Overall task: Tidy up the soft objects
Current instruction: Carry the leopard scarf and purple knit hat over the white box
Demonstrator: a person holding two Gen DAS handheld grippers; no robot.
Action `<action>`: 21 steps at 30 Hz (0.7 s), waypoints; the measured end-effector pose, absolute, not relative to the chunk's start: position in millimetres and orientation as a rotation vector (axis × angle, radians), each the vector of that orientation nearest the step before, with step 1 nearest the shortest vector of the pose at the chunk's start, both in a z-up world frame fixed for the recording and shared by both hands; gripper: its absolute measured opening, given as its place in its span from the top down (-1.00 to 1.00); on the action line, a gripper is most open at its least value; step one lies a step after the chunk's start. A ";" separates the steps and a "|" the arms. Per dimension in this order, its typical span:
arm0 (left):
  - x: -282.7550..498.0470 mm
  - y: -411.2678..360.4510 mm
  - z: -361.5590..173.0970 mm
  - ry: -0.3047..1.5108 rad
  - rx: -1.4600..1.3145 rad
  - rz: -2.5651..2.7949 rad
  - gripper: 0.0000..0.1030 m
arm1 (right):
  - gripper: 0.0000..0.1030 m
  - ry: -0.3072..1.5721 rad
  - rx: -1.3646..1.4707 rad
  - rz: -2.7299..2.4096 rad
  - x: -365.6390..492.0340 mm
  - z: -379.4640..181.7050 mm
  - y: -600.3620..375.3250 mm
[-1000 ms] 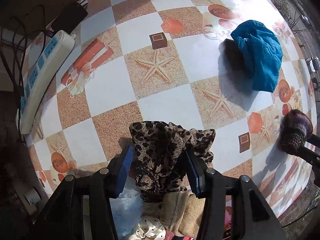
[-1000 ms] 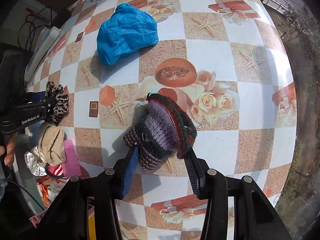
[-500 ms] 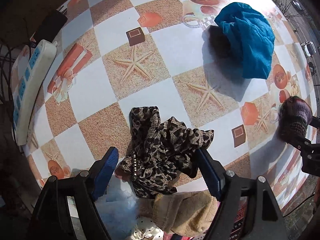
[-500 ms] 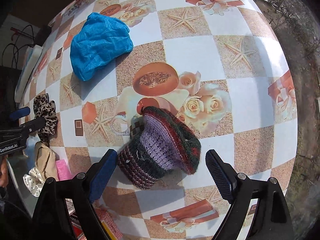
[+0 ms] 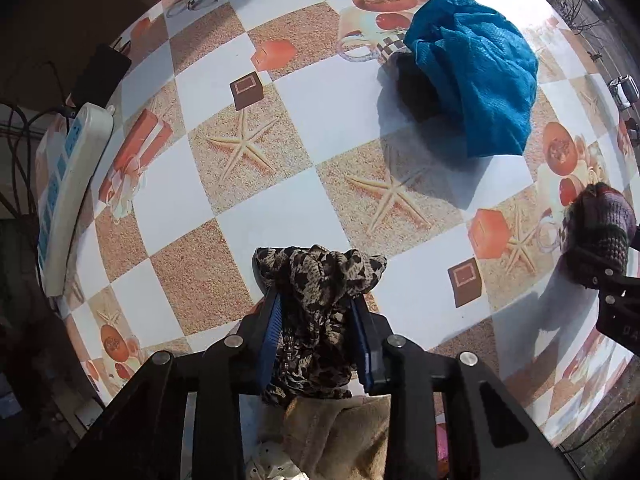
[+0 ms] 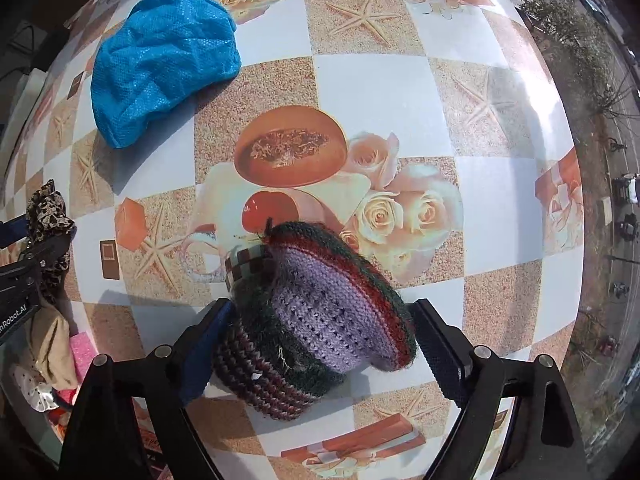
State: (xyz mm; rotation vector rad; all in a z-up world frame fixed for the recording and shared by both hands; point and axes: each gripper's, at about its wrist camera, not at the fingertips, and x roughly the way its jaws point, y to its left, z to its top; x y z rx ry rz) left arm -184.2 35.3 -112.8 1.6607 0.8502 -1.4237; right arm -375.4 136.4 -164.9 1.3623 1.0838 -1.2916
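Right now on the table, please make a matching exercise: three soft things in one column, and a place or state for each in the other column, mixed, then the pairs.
Things:
1. leopard-print scrunchie
2. knitted hat
3. blue cloth

States:
A. lies crumpled and alone on the tablecloth, no hand-held gripper near it
B. squeezed between the blue pads of the left hand-held gripper
C. sits between the jaws of the right hand-held gripper, which have just been closing

Pairs: 1-B, 2-C, 3-A
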 end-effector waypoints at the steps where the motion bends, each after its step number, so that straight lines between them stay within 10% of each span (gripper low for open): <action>1: -182.8 34.2 -106.9 0.858 1.641 -1.427 0.61 | -0.28 1.054 1.361 -1.279 -374.1 -161.8 137.1; 9: -153.1 47.7 -22.4 0.891 1.369 -1.533 0.62 | -0.09 0.887 1.300 -1.244 -385.1 -106.5 156.9; 21: -118.3 160.0 -39.4 0.855 1.246 -1.586 0.62 | -0.10 0.780 1.273 -1.176 -341.3 -45.1 207.1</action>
